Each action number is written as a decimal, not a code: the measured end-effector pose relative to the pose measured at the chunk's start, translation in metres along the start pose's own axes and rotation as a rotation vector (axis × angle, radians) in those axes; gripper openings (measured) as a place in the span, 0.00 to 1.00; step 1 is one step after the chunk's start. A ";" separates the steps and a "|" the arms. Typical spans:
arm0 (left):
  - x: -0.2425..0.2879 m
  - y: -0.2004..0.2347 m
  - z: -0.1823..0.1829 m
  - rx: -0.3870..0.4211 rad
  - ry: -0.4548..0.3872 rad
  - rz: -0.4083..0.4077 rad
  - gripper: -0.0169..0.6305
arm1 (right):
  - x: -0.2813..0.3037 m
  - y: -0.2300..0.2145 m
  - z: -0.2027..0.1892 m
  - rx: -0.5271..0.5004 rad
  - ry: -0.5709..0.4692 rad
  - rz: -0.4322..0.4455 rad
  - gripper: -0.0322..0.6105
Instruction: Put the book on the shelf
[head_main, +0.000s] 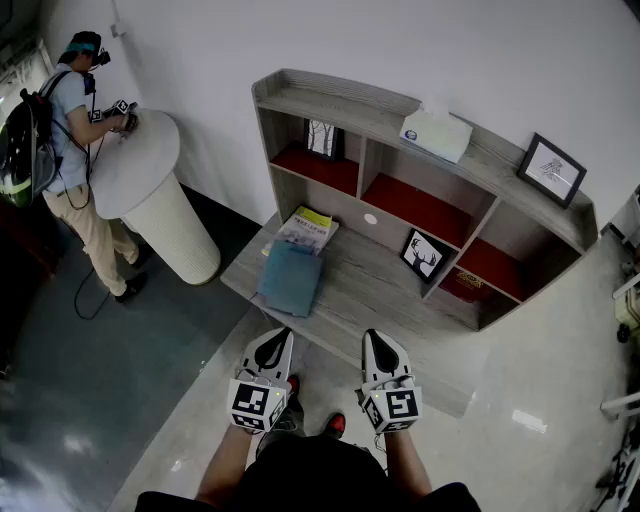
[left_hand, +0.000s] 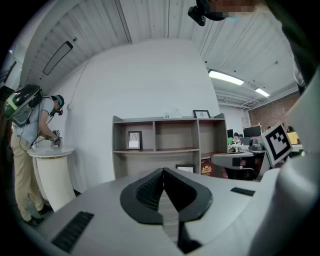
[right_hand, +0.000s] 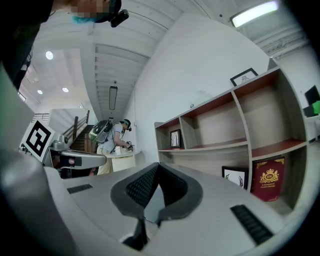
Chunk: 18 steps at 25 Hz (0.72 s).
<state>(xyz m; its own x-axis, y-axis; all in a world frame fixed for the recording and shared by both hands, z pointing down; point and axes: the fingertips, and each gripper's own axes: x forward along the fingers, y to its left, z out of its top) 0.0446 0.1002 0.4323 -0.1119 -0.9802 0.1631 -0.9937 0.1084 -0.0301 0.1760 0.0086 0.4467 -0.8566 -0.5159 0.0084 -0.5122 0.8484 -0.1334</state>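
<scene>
On the grey wooden desk (head_main: 380, 290), at its left end, lie a blue-grey book (head_main: 292, 277) and, behind it, a yellow-and-white book (head_main: 308, 229). Above the desk rises the shelf unit (head_main: 420, 130) with red-floored compartments. My left gripper (head_main: 277, 340) and right gripper (head_main: 378, 341) hover side by side just short of the desk's front edge, both shut and empty. In the left gripper view the left gripper (left_hand: 163, 172) points at the shelf unit (left_hand: 165, 140). In the right gripper view the right gripper (right_hand: 158, 167) shows its tips pressed together, with the shelf unit (right_hand: 225, 130) to its right.
A white box (head_main: 436, 132) and a framed picture (head_main: 551, 168) sit on the shelf top. Small frames (head_main: 324, 138) (head_main: 425, 254) and a red book (head_main: 470, 283) occupy compartments. A person (head_main: 75, 130) works at a round white pedestal table (head_main: 150, 180) to the left.
</scene>
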 end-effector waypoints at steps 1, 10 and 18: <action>-0.001 0.001 -0.001 -0.001 0.004 0.002 0.04 | 0.000 0.000 -0.001 0.000 0.001 -0.002 0.10; -0.002 0.012 -0.009 -0.013 0.024 0.011 0.04 | 0.007 0.003 -0.008 0.011 0.025 -0.002 0.10; 0.007 0.038 -0.018 -0.038 0.044 0.015 0.04 | 0.032 0.016 -0.010 0.049 0.040 0.042 0.10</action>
<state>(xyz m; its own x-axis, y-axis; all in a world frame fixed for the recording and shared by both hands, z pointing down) 0.0054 0.1001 0.4499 -0.1259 -0.9704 0.2060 -0.9916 0.1295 0.0042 0.1393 0.0070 0.4547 -0.8795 -0.4740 0.0417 -0.4732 0.8618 -0.1829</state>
